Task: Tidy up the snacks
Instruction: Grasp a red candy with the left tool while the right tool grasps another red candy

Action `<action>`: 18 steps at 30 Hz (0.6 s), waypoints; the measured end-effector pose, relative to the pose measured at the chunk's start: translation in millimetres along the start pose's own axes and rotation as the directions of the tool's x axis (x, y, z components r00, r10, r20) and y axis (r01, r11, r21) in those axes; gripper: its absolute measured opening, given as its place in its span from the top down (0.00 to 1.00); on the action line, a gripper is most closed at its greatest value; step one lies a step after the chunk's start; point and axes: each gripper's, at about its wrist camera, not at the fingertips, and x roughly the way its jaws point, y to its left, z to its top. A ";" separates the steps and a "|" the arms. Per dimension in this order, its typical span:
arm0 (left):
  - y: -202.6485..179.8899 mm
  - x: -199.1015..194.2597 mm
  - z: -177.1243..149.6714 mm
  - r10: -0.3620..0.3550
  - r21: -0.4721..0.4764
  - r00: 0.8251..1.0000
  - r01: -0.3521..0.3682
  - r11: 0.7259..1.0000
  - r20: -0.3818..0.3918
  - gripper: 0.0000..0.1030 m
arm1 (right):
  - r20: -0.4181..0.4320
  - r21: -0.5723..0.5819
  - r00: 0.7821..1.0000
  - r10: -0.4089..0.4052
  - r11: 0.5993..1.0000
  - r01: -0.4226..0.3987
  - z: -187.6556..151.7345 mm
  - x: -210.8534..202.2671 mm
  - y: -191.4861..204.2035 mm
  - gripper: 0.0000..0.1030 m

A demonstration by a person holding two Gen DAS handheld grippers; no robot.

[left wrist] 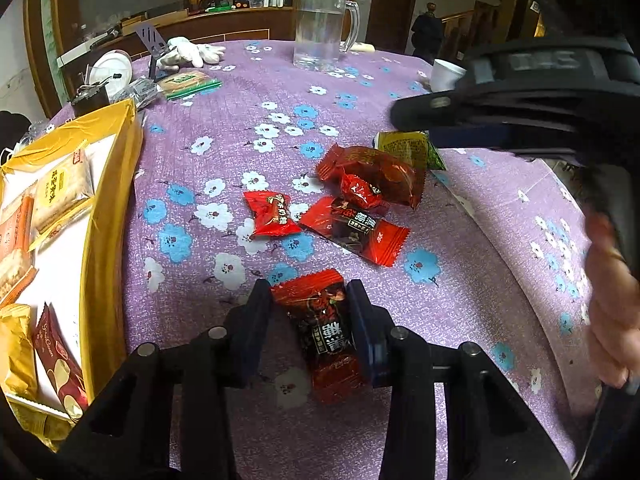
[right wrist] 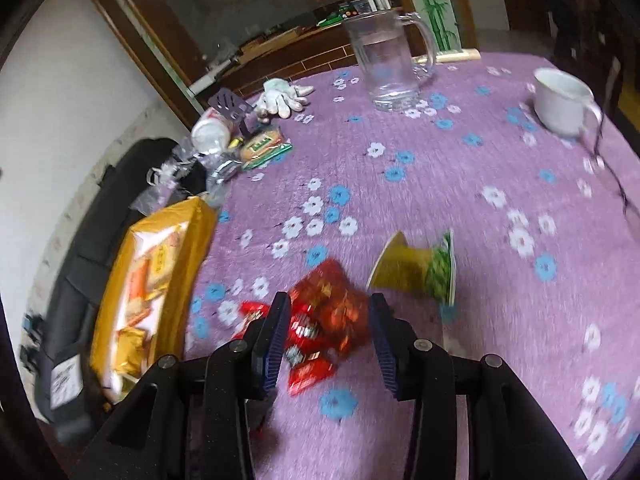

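Note:
My left gripper [left wrist: 310,286] is shut on a red and black candy [left wrist: 324,332], its pads pressing both sides just above the purple flowered tablecloth [left wrist: 240,120]. Beyond it lie a red candy [left wrist: 270,214], a red-black candy [left wrist: 356,230], a large red pack [left wrist: 376,174] and a yellow-green packet [left wrist: 408,146]. A yellow box [left wrist: 108,200] with several snack packets stands at the left. My right gripper [right wrist: 330,300] hangs open over the blurred red wrappers [right wrist: 328,312], with the yellow-green packet [right wrist: 416,270] just right of it. From the left wrist it shows as a dark shape [left wrist: 404,114] above that packet.
A glass mug [left wrist: 320,32] stands at the back, a white cup [right wrist: 560,100] at the far right. White gloves [left wrist: 192,52], a green biscuit pack [left wrist: 188,82] and clutter lie at the back left. A hand [left wrist: 612,300] shows at the right, past the table's edge.

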 end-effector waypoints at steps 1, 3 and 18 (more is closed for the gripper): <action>0.2 -0.5 -0.2 -0.002 -0.002 1.000 0.002 1.000 0.000 0.65 | -0.020 -0.030 1.000 -0.004 1.000 0.003 3.8 8.7 3.8 0.58; 0.5 -1.3 -0.6 -0.006 -0.005 1.000 0.006 1.000 0.001 0.65 | -0.049 -0.081 0.999 -0.012 0.997 0.008 5.9 24.8 9.4 0.58; 3.0 -4.3 -1.0 -0.020 -0.026 1.000 0.020 0.999 0.021 0.70 | 0.005 -0.041 1.000 -0.020 0.999 0.020 -11.7 24.4 -10.0 0.68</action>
